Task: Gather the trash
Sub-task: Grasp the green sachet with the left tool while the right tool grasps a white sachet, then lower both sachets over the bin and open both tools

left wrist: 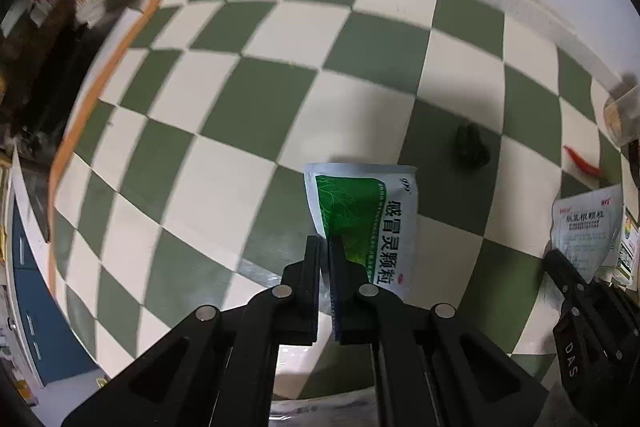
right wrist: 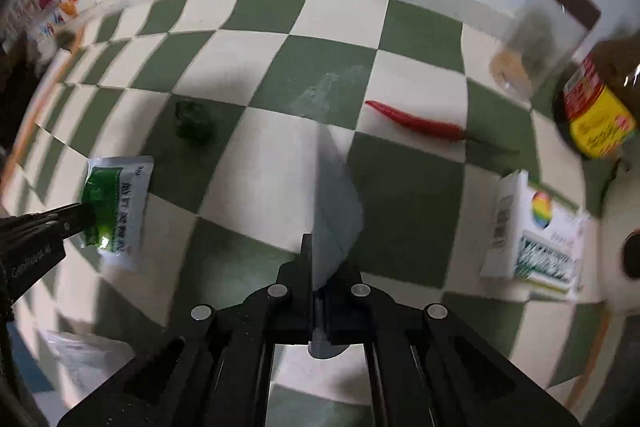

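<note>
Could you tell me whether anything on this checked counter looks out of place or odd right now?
Yes. A loose red chilli pepper lies on the green-and-cream checked surface, and a small dark green lump sits alone on a green square. What that lump is cannot be told. The white box with a rainbow disc lies askew.

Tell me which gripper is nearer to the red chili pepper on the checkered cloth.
Right. The right gripper, shut on a white sachet, sits just below-left of the red chili pepper. The left gripper, clamped on the green sachet, is farther off, beyond the dark green lump.
</note>
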### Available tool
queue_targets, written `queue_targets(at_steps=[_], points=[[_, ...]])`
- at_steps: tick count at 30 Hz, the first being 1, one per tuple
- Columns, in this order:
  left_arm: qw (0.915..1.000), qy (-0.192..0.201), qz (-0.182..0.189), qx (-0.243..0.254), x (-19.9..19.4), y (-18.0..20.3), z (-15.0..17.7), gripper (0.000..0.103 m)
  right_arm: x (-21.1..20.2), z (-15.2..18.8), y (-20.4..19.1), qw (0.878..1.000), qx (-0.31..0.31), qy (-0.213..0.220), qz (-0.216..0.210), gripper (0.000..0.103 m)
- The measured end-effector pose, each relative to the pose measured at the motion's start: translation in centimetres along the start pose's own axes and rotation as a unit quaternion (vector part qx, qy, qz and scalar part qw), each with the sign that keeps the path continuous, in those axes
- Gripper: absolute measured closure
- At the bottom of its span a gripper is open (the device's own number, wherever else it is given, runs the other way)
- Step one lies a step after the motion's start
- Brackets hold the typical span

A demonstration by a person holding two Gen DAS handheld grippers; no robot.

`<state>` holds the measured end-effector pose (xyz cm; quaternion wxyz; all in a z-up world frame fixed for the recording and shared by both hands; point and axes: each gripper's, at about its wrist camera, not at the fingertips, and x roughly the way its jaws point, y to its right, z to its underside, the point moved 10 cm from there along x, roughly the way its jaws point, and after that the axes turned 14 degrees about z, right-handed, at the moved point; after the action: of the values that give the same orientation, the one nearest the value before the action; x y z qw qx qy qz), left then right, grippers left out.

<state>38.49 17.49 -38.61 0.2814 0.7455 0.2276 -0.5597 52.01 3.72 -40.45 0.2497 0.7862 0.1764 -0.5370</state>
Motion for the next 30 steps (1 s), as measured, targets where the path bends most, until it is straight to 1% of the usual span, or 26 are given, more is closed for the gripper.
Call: queue_targets(at_steps=[5,7,9,12,14,17,19,20,23,25,26,27,30], points=[[0.9989,0.044,0.004,0.017,-4.3,0.2,0.3,0.101,-2.8,0.2,1.2,0.998,0.047,0.017,-0.031,0.1],[0.9976,0.063,0.008,0.027,-6.4,0.3,-0.3,0.101,-5.0,0.4,1.5,0.997,0.064,0.033,-0.042,0.1],[0.9954,0.084,0.012,0.043,-8.7,0.5,0.0,0.101,-7.0,0.6,1.7,0.995,0.075,0.044,-0.051,0.1],[0.9911,0.113,0.015,0.069,-11.5,0.4,-0.5,0.101,-10.5,2.0,1.9,0.992,0.094,0.06,-0.062,0.1],[0.9872,0.131,0.024,0.087,-13.9,0.2,0.9,0.101,-13.4,3.9,2.3,0.99,0.102,0.075,-0.067,0.1],[0.9832,0.142,0.046,0.105,-16.3,-0.7,3.7,0.101,-17.5,7.2,1.3,0.987,0.109,0.094,-0.068,0.1],[0.9809,0.142,0.068,0.115,-17.7,-1.6,6.5,0.101,-20.4,10.2,0.0,0.985,0.118,0.107,-0.066,0.1],[0.9799,0.143,0.073,0.119,-18.2,-1.8,7.4,0.101,-21.8,11.9,-0.8,0.984,0.123,0.111,-0.066,0.1],[0.9754,0.143,0.097,0.137,-19.9,-3.5,11.8,0.101,-25.2,17.0,-2.9,0.979,0.146,0.12,-0.071,0.1],[0.9733,0.141,0.106,0.147,-20.4,-4.5,14.3,0.101,-26.9,20.3,-4.0,0.978,0.155,0.121,-0.069,0.1],[0.9726,0.135,0.112,0.153,-20.5,-5.1,15.8,0.101,-27.8,22.6,-4.9,0.977,0.161,0.12,-0.067,0.1],[0.972,0.126,0.119,0.159,-20.5,-5.8,17.5,0.101,-28.3,24.2,-5.4,0.977,0.163,0.118,-0.065,0.1],[0.9718,0.102,0.123,0.173,-19.9,-7.9,22.1,0.101,-29.1,30.5,-7.8,0.979,0.168,0.096,-0.058,0.1]])
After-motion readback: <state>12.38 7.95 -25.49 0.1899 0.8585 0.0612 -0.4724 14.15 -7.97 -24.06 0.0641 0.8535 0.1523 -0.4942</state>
